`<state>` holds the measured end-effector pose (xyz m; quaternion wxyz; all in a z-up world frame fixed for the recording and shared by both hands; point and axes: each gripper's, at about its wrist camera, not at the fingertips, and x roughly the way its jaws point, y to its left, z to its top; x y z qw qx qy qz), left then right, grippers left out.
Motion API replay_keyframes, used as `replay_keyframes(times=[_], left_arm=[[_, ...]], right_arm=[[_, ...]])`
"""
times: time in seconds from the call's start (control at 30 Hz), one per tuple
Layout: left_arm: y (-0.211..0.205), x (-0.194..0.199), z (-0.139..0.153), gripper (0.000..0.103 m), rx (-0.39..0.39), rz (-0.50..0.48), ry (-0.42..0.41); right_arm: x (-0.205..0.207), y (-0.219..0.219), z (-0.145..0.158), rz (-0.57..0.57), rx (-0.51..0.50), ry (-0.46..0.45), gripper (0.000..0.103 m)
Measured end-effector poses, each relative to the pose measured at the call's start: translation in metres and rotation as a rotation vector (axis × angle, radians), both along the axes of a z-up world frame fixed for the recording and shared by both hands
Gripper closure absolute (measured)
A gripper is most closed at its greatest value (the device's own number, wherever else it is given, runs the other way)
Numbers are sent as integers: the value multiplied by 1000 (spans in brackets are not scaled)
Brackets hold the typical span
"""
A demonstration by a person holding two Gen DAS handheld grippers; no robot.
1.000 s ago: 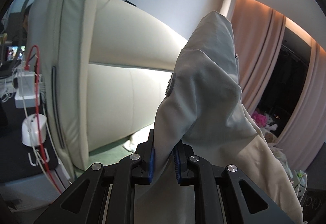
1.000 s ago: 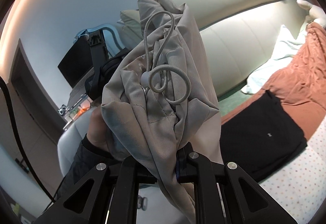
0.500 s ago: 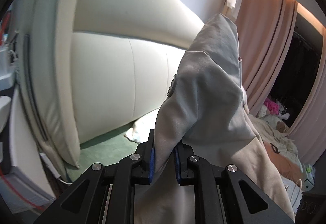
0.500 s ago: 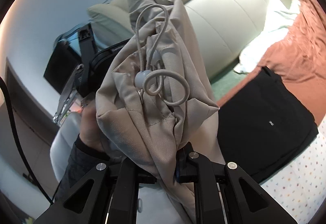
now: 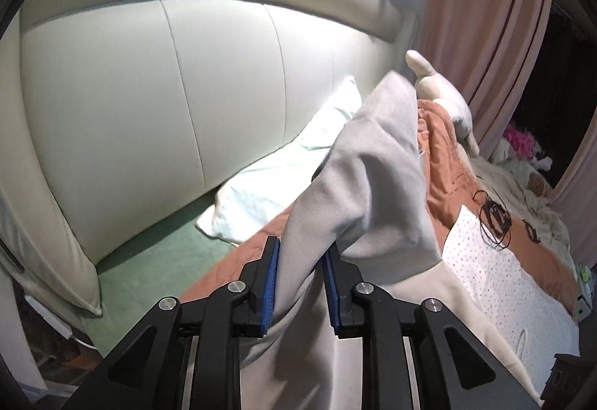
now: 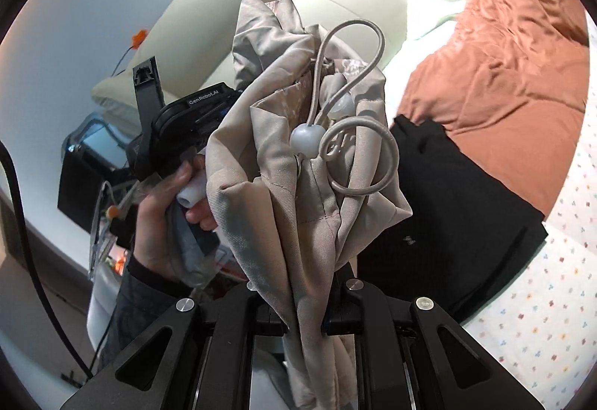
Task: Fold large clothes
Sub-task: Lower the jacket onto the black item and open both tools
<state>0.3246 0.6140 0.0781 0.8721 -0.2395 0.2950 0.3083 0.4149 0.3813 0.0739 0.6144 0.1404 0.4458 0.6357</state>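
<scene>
A: Where is the garment?

B: A large beige jacket (image 5: pixel 377 186) hangs between two sets of tongs, above a bed (image 5: pixel 496 283) with a dotted white sheet. The left tongs (image 5: pixel 300 283) have the cloth running up between their blue pads; their jaws have just been opening, and a sliver of gap shows along the left pad, so the hold looks loosened rather than firm.

A: And the other side?

B: The right tongs (image 6: pixel 304 316) are clamped tight on a bunched hem of the jacket, where an elastic drawcord (image 6: pixel 358 149) with round white stoppers loops out. The person's left hand (image 6: pixel 164 216) shows beyond it, on the other tool's handle.

A: Why hold it at two points?

B: Probably to spread it before laying it flat for folding. A folded black garment (image 6: pixel 447 208) and a rust-orange blanket (image 6: pixel 503 55) lie toward the padded headboard (image 5: pixel 186 93), so the open sheet nearer the camera seems the likely landing spot.
</scene>
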Motion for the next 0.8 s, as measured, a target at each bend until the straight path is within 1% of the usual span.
replay_keyframes(times=[0.07,0.1,0.13,0.2,0.23,0.27,0.33,0.4,0.47,0.5,0.53,0.6,0.67,0.8], left_arm=[[-3,-6,-3,74,6,15,-13],[-4,-13,-5,67,-1,15,-20],[-7,-21,-6,61,-10,12,-23],[-14,-44,-9,60,6,18,-15],[-15,-48,-12,58,15,22,-3],[-17,-59,-16,57,12,28,16],[-17,-80,-28,57,-19,46,31],[-19,-98,-40,57,-41,57,49],[-22,-120,-50,56,-51,81,56],[-23,-128,-55,52,-60,92,59],[-24,-136,-59,43,-68,107,60],[-25,-150,-65,36,-74,140,61],[-27,-160,-70,36,-82,161,64],[-37,-172,-84,36,-88,166,73]], right_arm=[[15,9,-26,-14,-33,31,91],[18,9,-35,-22,-47,42,91],[27,12,-50,-39,-74,58,91],[40,13,-77,-73,-110,96,91],[50,10,-92,-90,-118,128,91],[56,8,-106,-93,-118,169,91],[59,6,-118,-95,-125,193,91],[59,6,-122,-95,-137,185,91],[59,4,-126,-95,-154,201,89],[60,4,-128,-98,-165,207,84],[61,2,-130,-106,-185,214,80],[60,-1,-131,-124,-224,192,70],[55,-4,-133,-124,-234,181,69],[48,-16,-131,-134,-215,183,69]])
